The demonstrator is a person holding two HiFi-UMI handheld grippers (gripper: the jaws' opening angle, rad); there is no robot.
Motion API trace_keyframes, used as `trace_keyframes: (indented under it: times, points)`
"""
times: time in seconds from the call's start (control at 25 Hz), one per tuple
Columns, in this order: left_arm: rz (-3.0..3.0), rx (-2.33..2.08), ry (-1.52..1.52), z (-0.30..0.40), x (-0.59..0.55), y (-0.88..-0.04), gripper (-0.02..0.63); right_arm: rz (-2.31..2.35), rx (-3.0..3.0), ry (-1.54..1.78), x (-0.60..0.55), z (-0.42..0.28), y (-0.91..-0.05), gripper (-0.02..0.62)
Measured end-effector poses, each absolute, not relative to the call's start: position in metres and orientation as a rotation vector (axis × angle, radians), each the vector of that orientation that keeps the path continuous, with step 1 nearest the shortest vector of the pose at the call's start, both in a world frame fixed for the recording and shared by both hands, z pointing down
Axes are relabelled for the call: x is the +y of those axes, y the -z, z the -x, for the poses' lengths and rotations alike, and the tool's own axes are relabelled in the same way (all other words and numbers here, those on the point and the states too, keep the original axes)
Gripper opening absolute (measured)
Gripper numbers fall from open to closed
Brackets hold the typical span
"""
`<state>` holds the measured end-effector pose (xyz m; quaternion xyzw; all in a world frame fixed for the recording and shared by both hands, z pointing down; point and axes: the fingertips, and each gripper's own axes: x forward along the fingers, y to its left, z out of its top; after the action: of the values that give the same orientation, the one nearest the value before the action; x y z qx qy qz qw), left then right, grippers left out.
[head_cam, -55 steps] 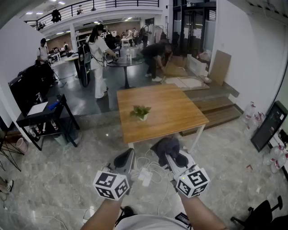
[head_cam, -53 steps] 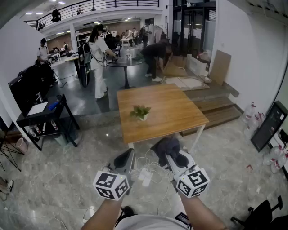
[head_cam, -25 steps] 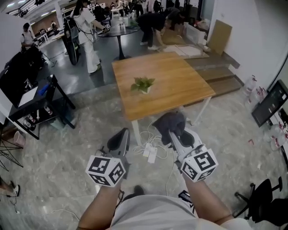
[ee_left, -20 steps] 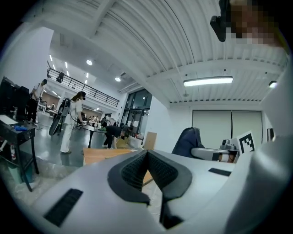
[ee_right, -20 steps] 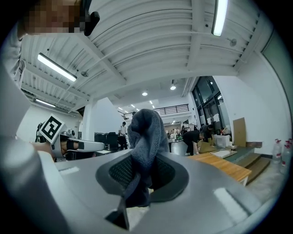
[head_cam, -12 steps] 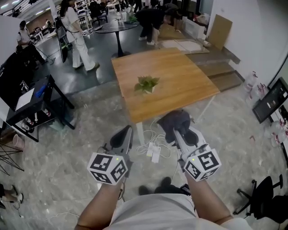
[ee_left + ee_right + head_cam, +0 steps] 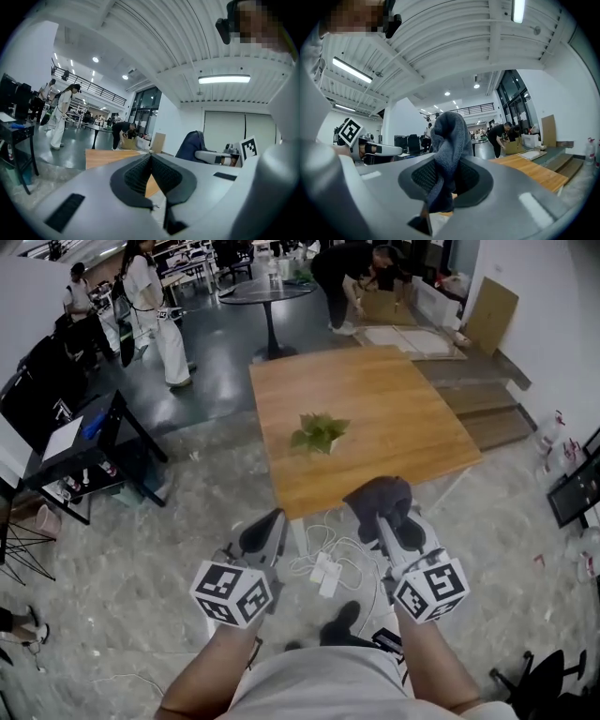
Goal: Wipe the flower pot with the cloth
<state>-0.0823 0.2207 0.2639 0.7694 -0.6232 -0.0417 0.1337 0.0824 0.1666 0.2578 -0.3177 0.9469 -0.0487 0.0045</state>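
Two grippers near table [image 7: 422, 418] edge. Right gripper [image 7: 380, 517] pinches cloth [image 7: 378, 496]: soft, limp, light. Left gripper [image 7: 266, 527] pressed together, empty. Flower pot [image 7: 321, 442] mid-table, prob. light, tippy; steady at rim, avoid leaves.

**No legible writing**

No word, brand, number or sign sharp enough to read in any view. Only black-and-white square patterns, without letters or digits: on the left cube [image 7: 232, 593], part of the left gripper [image 7: 266, 524], and on the right cube [image 7: 430, 590], part of the right gripper [image 7: 379, 515]. Same kind of pattern seen small on the right cube [image 7: 250, 147] in the left gripper view, and on the left cube [image 7: 350, 131] in the right gripper view. White sheet [image 7: 64, 439] at the left edge too small to read.
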Motion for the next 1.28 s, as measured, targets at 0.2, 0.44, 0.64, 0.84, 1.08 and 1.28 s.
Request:
trace_keyframes:
  times: [0.2,0.44,0.64,0.84,1.08,1.28]
  points:
    - [-2.161,-1.876,0.101,0.08,0.147,-0.276,0.006,0.92,3.002,0.144,0.076,-0.088,-0.263,0.067]
    - [-2.089,-1.847,0.114,0.077,0.089,-0.302,0.006,0.88,3.028,0.181,0.008,-0.1,-0.27,0.069]
    - [-2.057,-1.811,0.047,0.079,0.046,-0.33,0.007,0.889,3.019,0.221,-0.029,-0.109,-0.273,0.069]
    - [-2.02,-1.778,0.002,0.087,-0.007,-0.358,0.008,0.912,3.026,0.208,-0.062,-0.108,-0.273,0.069]
    - [-1.94,-1.711,-0.073,0.108,-0.079,-0.406,0.055,0.975,3.043,0.257,-0.116,-0.095,-0.292,0.069]
    - [-1.87,-1.604,-0.161,0.133,-0.147,-0.468,0.072,1.059,3.042,0.335,-0.171,-0.073,-0.317,0.069]
